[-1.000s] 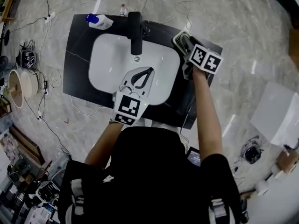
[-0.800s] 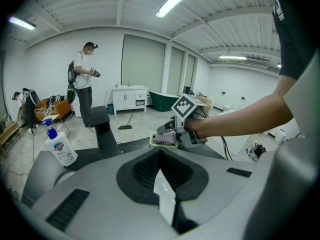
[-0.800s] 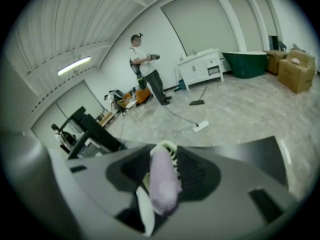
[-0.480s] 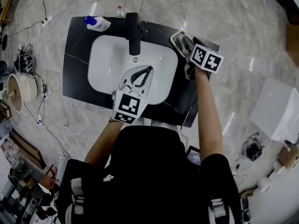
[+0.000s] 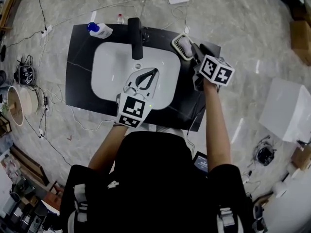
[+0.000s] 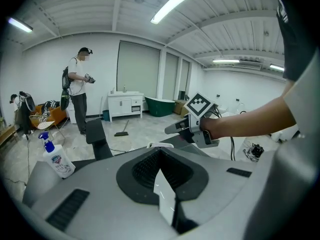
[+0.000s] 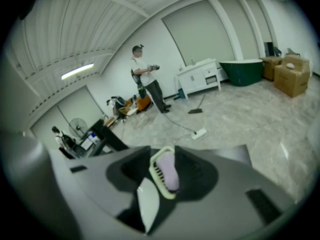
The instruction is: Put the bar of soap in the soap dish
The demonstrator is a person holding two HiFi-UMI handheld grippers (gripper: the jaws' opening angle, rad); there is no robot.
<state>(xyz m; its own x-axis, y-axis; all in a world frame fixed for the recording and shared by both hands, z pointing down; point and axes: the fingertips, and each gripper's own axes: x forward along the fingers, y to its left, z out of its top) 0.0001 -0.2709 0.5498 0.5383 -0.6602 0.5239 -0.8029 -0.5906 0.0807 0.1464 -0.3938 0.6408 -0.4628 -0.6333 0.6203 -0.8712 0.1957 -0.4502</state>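
Left tool [image 5: 151, 73] jaws spread, empty. Right tool [image 5: 197, 50] jaws apart, just narrowed, gripping nothing.

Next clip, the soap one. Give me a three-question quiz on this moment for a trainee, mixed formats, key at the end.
1. True or false: the bar of soap lies in the soap dish.
2. Where does the soap dish stand? A, on the floor; B, on the black counter, right of the faucet in the head view; C, on a shelf.
3. Which tongs hang over the white basin?
Key: 1 true; 2 B; 3 the left tongs.
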